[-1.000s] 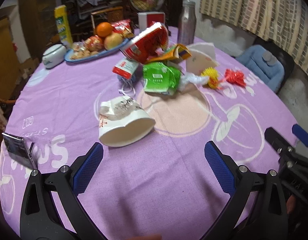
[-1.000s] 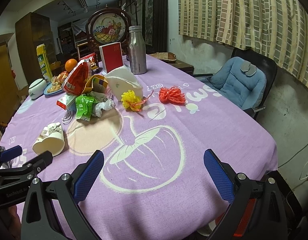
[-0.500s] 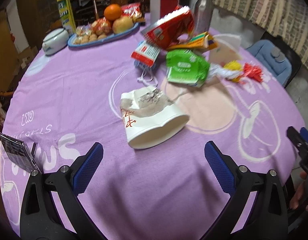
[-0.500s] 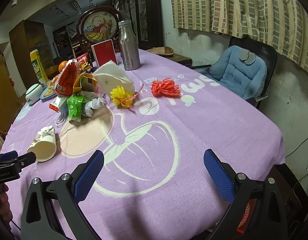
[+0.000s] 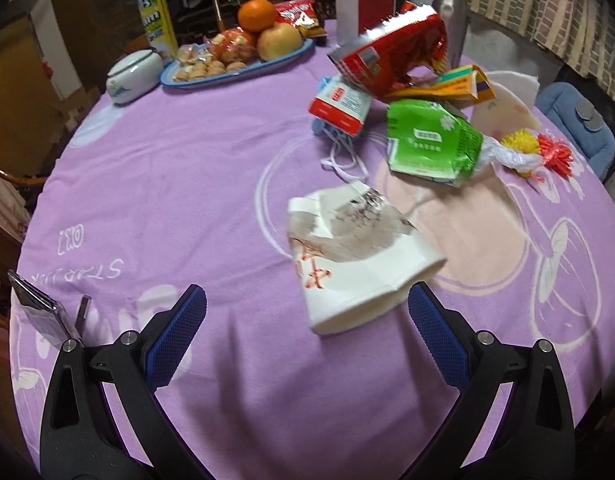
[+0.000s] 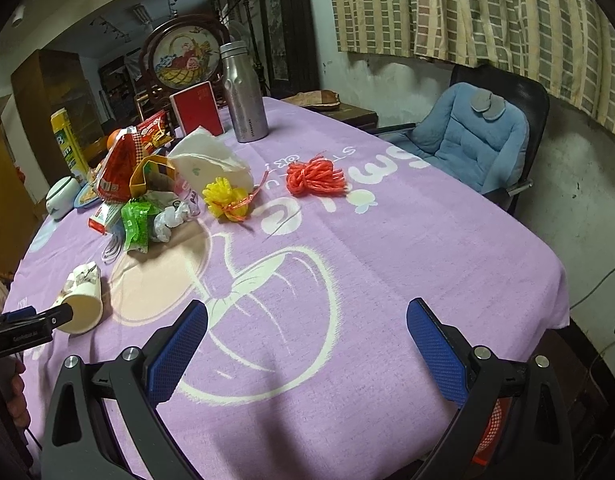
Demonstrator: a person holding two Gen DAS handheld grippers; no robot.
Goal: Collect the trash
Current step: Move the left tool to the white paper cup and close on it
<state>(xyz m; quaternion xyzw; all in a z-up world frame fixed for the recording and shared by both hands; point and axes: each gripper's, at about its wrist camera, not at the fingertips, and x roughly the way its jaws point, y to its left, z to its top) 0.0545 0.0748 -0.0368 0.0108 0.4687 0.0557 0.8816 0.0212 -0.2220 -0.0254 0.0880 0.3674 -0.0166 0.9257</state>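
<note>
A crushed white paper cup (image 5: 359, 256) lies on its side on the purple tablecloth (image 5: 167, 184), its mouth toward me. My left gripper (image 5: 307, 316) is open, the cup's mouth edge just inside its right finger (image 5: 435, 332). The same cup (image 6: 81, 296) shows at the left of the right wrist view, by the left gripper's tip. Behind it lie a green wrapper (image 5: 427, 144), a red snack bag (image 5: 395, 56), a small red-and-white carton (image 5: 341, 106), a yellow tassel (image 6: 225, 198) and a red tassel (image 6: 315, 176). My right gripper (image 6: 307, 336) is open over bare cloth.
A blue fruit plate (image 5: 235, 68), a white lidded jar (image 5: 133, 74) and a yellow box (image 5: 155, 24) stand at the back left. A steel bottle (image 6: 245, 92) and red box (image 6: 197, 110) stand at the back. A blue padded chair (image 6: 475, 136) sits past the table's right edge.
My left gripper has moved forward toward the crushed cup, which now sits close between its fingers. The right gripper has shifted slightly and stays open.
</note>
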